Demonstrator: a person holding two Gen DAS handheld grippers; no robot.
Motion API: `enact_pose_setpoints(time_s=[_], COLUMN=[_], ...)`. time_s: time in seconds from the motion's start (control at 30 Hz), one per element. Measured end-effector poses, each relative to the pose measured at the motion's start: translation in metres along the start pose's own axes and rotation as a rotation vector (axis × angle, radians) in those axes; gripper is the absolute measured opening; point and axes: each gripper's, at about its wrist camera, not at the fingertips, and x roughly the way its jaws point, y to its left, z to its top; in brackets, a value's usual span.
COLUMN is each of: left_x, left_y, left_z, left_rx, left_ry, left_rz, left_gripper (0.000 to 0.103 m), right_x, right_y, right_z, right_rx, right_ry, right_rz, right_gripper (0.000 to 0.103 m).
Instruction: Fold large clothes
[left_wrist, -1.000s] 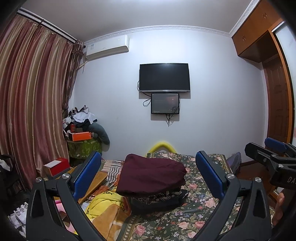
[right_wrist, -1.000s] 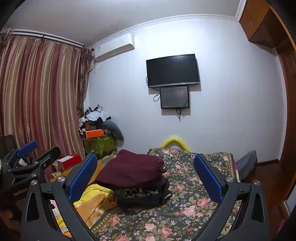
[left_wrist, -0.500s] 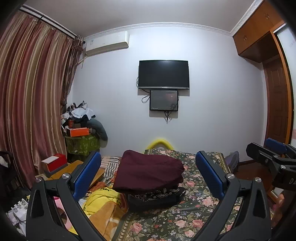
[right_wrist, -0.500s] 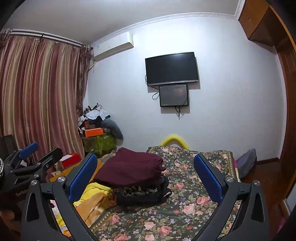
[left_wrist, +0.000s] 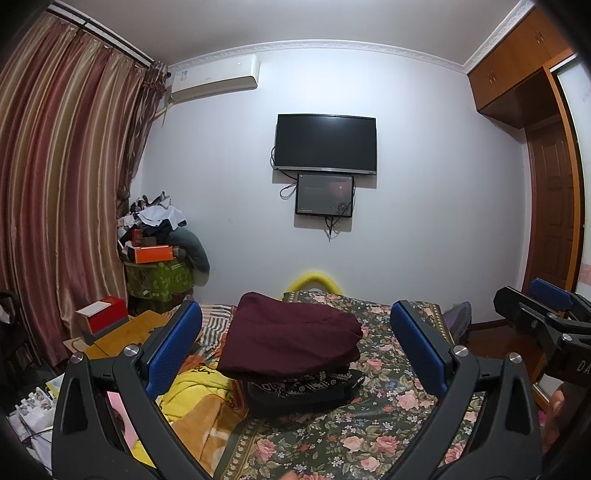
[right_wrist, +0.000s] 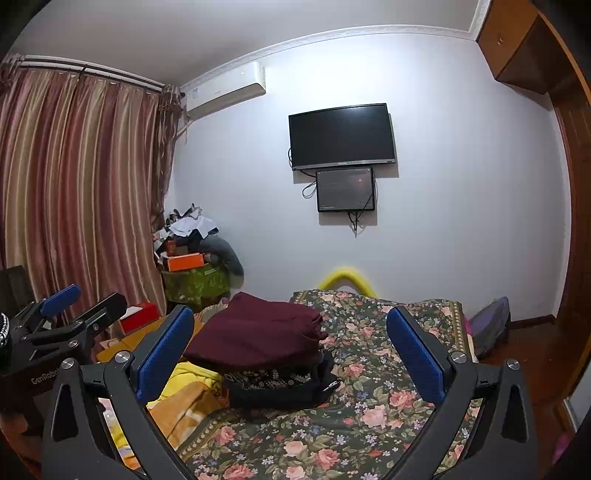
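A folded maroon garment (left_wrist: 291, 339) lies on top of a folded dark patterned garment (left_wrist: 306, 387) on the floral bed cover (left_wrist: 369, 424); the stack also shows in the right wrist view (right_wrist: 258, 336). My left gripper (left_wrist: 295, 347) is open and empty, held above the bed short of the stack. My right gripper (right_wrist: 291, 354) is open and empty too, beside it. Each gripper shows at the edge of the other's view: the right gripper (left_wrist: 543, 314) and the left gripper (right_wrist: 70, 310).
A yellow garment and an orange blanket (left_wrist: 199, 398) lie at the bed's left. A red box (left_wrist: 105, 314) sits on a wooden board. A cluttered green stand (left_wrist: 159, 273) stands by the striped curtain (left_wrist: 55, 203). A TV (left_wrist: 325, 144) hangs on the far wall. A wooden wardrobe (left_wrist: 546, 184) is right.
Both grippers have tilted up slightly and drawn back a little, so the stack and bed sit lower in view. The clothes have not moved.
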Motion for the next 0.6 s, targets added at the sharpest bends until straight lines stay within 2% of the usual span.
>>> enact_pose_setpoints(time_s=[0.6], left_x=[0.0021], left_y=[-0.0022], left_z=[-0.0018], left_rx=[-0.005], left_ry=[0.017], left_rz=[-0.027], left_gripper=[0.102], right_x=[0.0005], right_y=[0.0003], right_z=[-0.0016], right_rx=[-0.014], right_ry=[-0.004], right_rz=[-0.020], right_gripper=[0.103])
